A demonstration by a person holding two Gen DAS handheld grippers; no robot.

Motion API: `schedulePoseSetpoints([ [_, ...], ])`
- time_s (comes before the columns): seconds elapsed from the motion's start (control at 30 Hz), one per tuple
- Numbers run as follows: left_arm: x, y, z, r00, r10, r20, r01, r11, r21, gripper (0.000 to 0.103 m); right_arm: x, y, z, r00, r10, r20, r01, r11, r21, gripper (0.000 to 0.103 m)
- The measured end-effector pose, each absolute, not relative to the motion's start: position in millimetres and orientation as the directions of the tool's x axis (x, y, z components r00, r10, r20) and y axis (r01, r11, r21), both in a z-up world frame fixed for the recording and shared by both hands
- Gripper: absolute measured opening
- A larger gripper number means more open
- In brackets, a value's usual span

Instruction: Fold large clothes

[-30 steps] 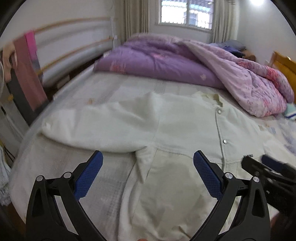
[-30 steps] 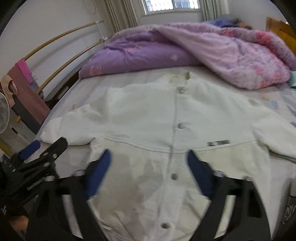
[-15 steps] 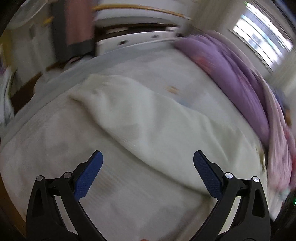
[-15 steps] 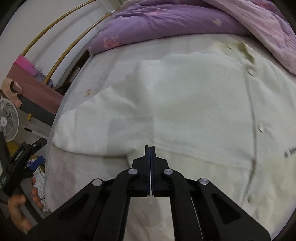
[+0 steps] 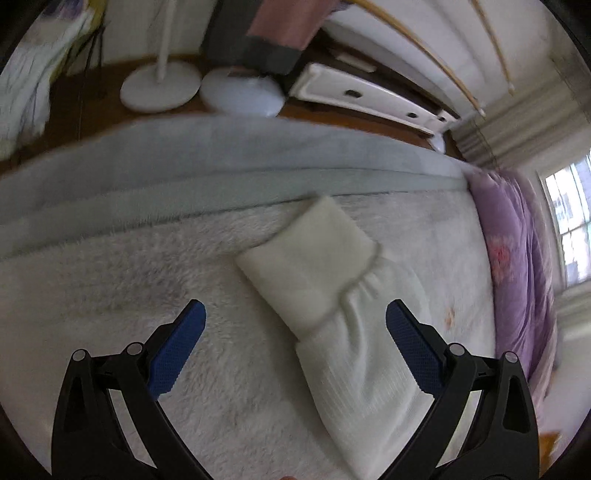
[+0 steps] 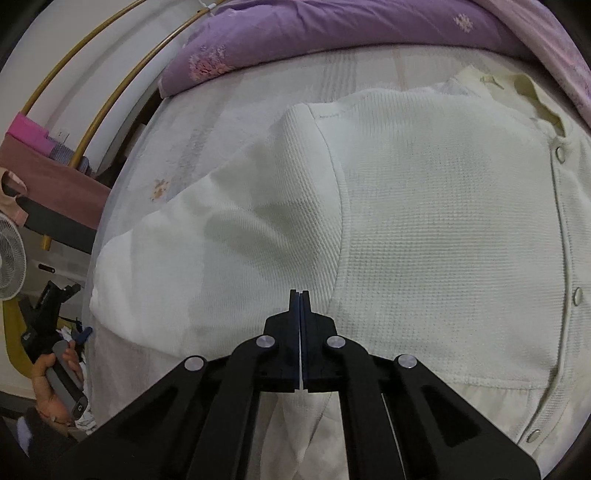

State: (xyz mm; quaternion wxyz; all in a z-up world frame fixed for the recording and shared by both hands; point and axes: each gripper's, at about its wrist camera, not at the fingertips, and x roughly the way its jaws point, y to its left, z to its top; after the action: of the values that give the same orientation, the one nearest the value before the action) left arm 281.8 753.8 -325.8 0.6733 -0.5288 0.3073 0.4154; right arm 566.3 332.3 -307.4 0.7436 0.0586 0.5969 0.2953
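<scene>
A large white waffle-knit jacket [image 6: 424, 221] with snap buttons lies flat, front up, on the bed. Its left sleeve [image 6: 207, 251] stretches toward the bed's left edge. My right gripper [image 6: 299, 295] is shut, its tips resting at the armpit where the sleeve meets the body; whether it pinches cloth I cannot tell. My left gripper [image 5: 295, 328] is open and hovers over the sleeve's ribbed cuff [image 5: 306, 262], one finger on each side of the sleeve. It also shows at the far left of the right wrist view [image 6: 48, 310], beside the bed.
A purple quilt [image 6: 332, 29] is piled at the head of the bed. The bed's left edge [image 5: 221, 162] lies just beyond the cuff. On the floor beyond it stand a fan base [image 5: 159, 85] and a white drawer unit [image 5: 362, 96].
My left gripper swung left from over the jacket body to the sleeve cuff at the bed's edge. My right gripper closed and moved down to the armpit.
</scene>
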Motion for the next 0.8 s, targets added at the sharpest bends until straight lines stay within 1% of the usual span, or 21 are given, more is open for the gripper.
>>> schedulePoseSetpoints([
  [0.03, 276, 758, -331, 0.485, 0.216, -0.847, -0.872, 0.051, -0.487, 0.097, 568, 333, -309, 0.107, 0.509, -0.854, -0.369, 0.818, 0.441, 0.001],
  [0.1, 278, 760, -335, 0.498, 0.210, -0.842, -0.862, 0.014, -0.506, 0.097, 571, 336, -312, 0.100, 0.503, -0.859, -0.368, 0.820, 0.438, 0.001],
  [0.17, 275, 763, -333, 0.507, 0.229, -0.831, -0.855, 0.017, -0.518, 0.091, 574, 338, -312, 0.099, 0.505, -0.857, -0.369, 0.819, 0.440, 0.001],
  [0.2, 275, 765, -333, 0.500, 0.224, -0.837, -0.860, 0.009, -0.511, 0.082, 574, 337, -311, 0.099, 0.506, -0.857, -0.368, 0.819, 0.441, 0.001],
  [0.23, 274, 769, -336, 0.492, 0.222, -0.842, -0.863, 0.001, -0.505, 0.076, 575, 338, -312, 0.101, 0.504, -0.858, -0.368, 0.820, 0.439, 0.001],
  [0.27, 271, 772, -337, 0.499, 0.224, -0.837, -0.857, -0.014, -0.515, 0.074, 575, 338, -313, 0.098, 0.503, -0.859, -0.366, 0.821, 0.439, 0.001],
  [0.3, 269, 773, -338, 0.507, 0.223, -0.833, -0.851, -0.025, -0.525, 0.069, 575, 337, -315, 0.090, 0.502, -0.860, -0.361, 0.822, 0.442, 0.001],
  [0.33, 267, 774, -336, 0.524, 0.218, -0.823, -0.840, -0.029, -0.542, 0.066, 575, 338, -317, 0.084, 0.501, -0.861, -0.355, 0.823, 0.444, 0.001],
  [0.4, 268, 776, -334, 0.561, 0.202, -0.803, -0.817, -0.021, -0.576, 0.062, 575, 336, -319, 0.076, 0.505, -0.860, -0.347, 0.822, 0.452, 0.001],
  [0.47, 272, 779, -337, 0.591, 0.183, -0.786, -0.794, -0.042, -0.607, 0.061, 576, 337, -320, 0.070, 0.503, -0.861, -0.346, 0.822, 0.452, 0.001],
  [0.57, 278, 782, -340, 0.575, 0.183, -0.797, -0.805, -0.044, -0.591, 0.059, 577, 336, -322, 0.065, 0.503, -0.862, -0.336, 0.824, 0.456, 0.001],
  [0.6, 278, 781, -337, 0.567, 0.200, -0.799, -0.811, -0.037, -0.585, 0.048, 577, 335, -323, 0.065, 0.503, -0.862, -0.332, 0.825, 0.457, 0.001],
  [0.63, 279, 781, -332, 0.569, 0.219, -0.793, -0.811, -0.013, -0.585, 0.029, 578, 335, -323, 0.060, 0.508, -0.860, -0.331, 0.823, 0.463, 0.001],
  [0.7, 282, 784, -326, 0.561, 0.237, -0.793, -0.820, 0.030, -0.572, 0.010, 578, 333, -325, 0.057, 0.507, -0.860, -0.322, 0.824, 0.465, 0.001],
  [0.8, 282, 791, -321, 0.599, 0.230, -0.767, -0.795, 0.054, -0.605, 0.010, 581, 332, -326, 0.052, 0.513, -0.857, -0.314, 0.823, 0.474, 0.002],
])
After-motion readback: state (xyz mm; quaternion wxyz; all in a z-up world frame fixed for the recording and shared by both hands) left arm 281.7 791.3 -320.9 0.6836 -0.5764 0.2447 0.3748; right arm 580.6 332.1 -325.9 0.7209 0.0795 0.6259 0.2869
